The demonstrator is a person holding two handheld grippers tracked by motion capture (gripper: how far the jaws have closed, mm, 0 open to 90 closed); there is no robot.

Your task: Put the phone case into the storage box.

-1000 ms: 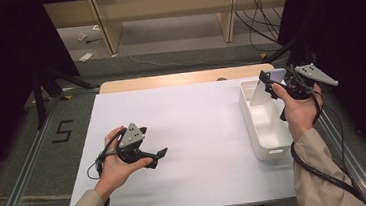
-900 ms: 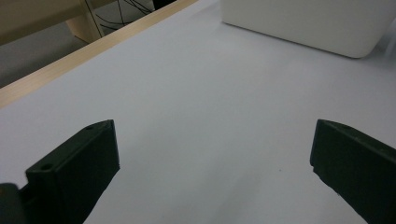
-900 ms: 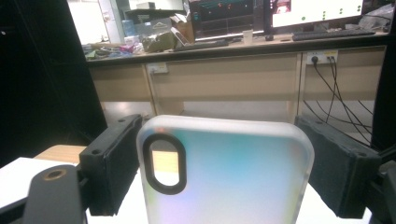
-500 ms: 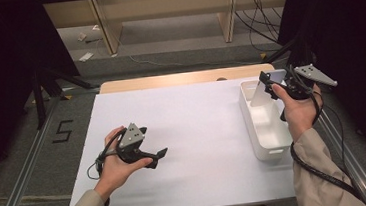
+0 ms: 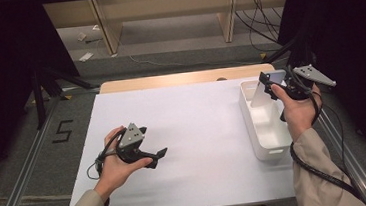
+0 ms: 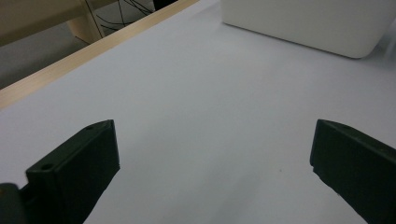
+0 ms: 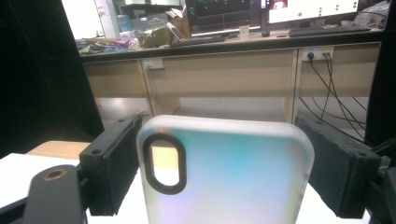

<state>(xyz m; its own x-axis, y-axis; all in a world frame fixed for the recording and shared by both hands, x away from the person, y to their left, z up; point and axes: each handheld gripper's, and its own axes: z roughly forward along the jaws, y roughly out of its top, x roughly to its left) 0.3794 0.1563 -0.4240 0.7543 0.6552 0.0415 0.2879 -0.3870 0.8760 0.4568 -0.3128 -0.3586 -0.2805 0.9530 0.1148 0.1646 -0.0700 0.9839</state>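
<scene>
The right gripper (image 7: 224, 177) clamps the phone case (image 7: 226, 175) by its long edges, upright, camera cutout uppermost.

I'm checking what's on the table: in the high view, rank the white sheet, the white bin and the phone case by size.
1. White sheet, by far the largest.
2. White bin.
3. Phone case, smallest, held above the bin in the right tongs.

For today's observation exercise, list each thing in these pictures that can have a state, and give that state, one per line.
Phone case: upright, gripped by its side edges, held over the white bin.
Right hand-held gripper: shut on the phone case.
Left hand-held gripper: open, nothing between its jaws, low over the white table cover.
White bin: upright on the table; no contents visible.
</scene>
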